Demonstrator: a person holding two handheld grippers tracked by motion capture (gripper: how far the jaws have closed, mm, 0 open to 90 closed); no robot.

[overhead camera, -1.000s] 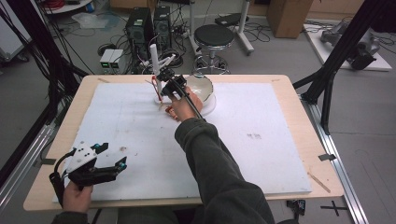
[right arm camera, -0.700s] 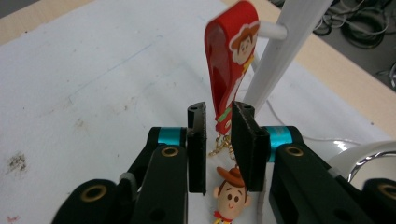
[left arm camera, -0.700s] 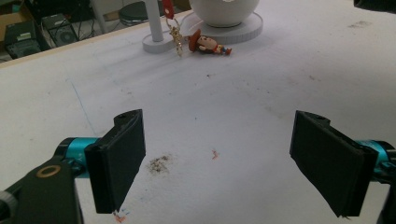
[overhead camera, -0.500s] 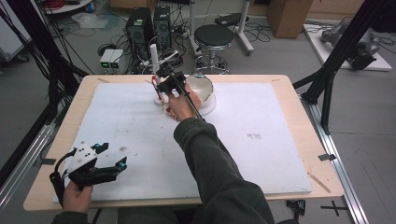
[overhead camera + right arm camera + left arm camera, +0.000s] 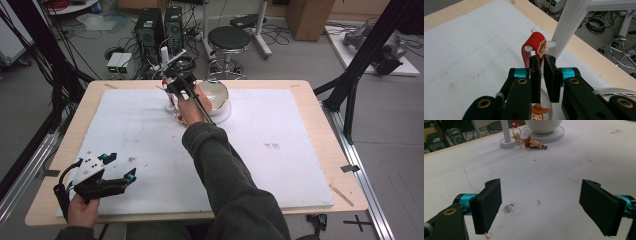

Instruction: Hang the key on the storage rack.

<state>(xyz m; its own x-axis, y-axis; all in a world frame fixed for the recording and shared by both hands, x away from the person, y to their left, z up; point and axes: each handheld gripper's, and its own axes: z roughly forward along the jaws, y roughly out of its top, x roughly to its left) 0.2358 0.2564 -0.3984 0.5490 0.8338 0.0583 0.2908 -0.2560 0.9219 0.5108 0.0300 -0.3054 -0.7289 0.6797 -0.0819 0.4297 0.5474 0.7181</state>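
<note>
One red strap (image 5: 532, 51) of the cowboy keychain (image 5: 534, 143) was pinched in the right gripper (image 5: 542, 82), looped over the far stand's peg (image 5: 551, 43) for hanging; the left gripper (image 5: 549, 205) was held wide open, empty, nearside.

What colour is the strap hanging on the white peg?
Red. The strap loops over the peg of the white stand; the right gripper view shows it best.

Even, soft light — slight blur (edges).
</note>
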